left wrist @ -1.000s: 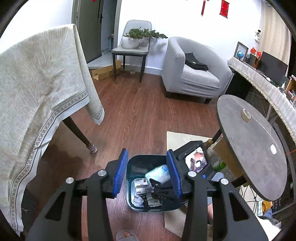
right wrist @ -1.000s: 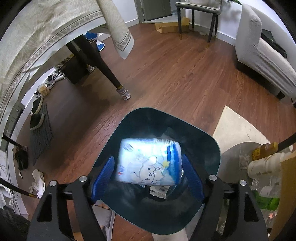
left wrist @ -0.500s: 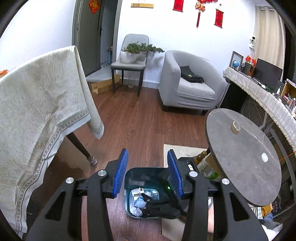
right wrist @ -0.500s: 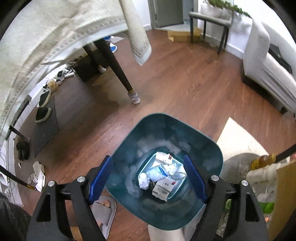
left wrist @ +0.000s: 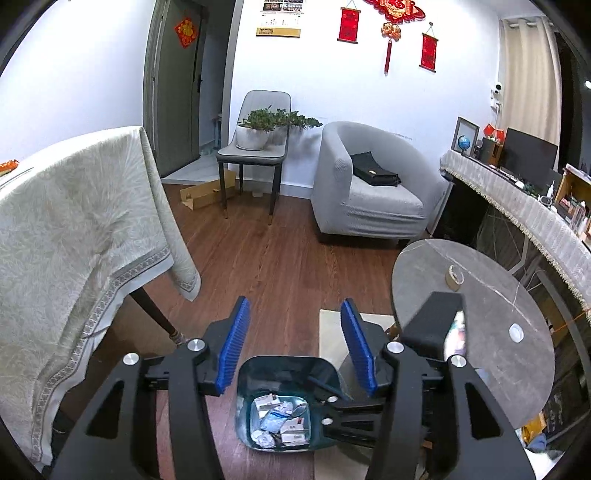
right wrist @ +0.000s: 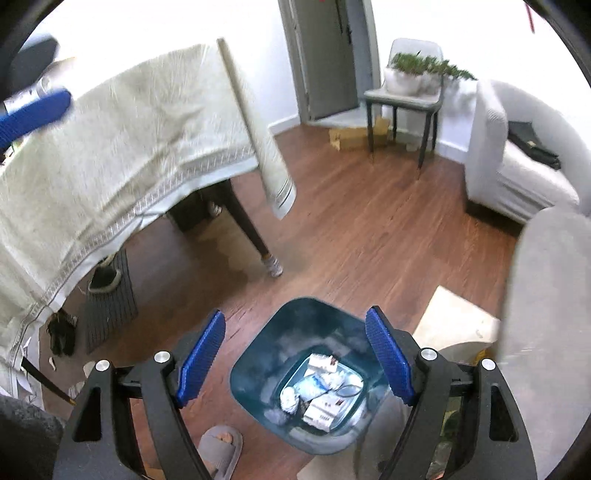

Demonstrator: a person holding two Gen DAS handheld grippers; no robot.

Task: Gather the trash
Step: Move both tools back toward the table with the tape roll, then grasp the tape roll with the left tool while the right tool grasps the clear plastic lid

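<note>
Standing on the wooden floor (right wrist: 369, 236) beside the cloth-draped table (right wrist: 110, 147), the teal trash bin (right wrist: 258, 373) holds crumpled packets (right wrist: 321, 395); above it, left tongs (left wrist: 295, 350) and right tongs (right wrist: 295, 354) hang spread, gripping nothing.

My left wrist feed is evenly lit and sharp, with straight lines bowed and black corners from the fisheye. My right wrist feed is smeared by motion, its white wall (right wrist: 461, 33) blown out; the round table (right wrist: 546, 332) blurs grey.
</note>
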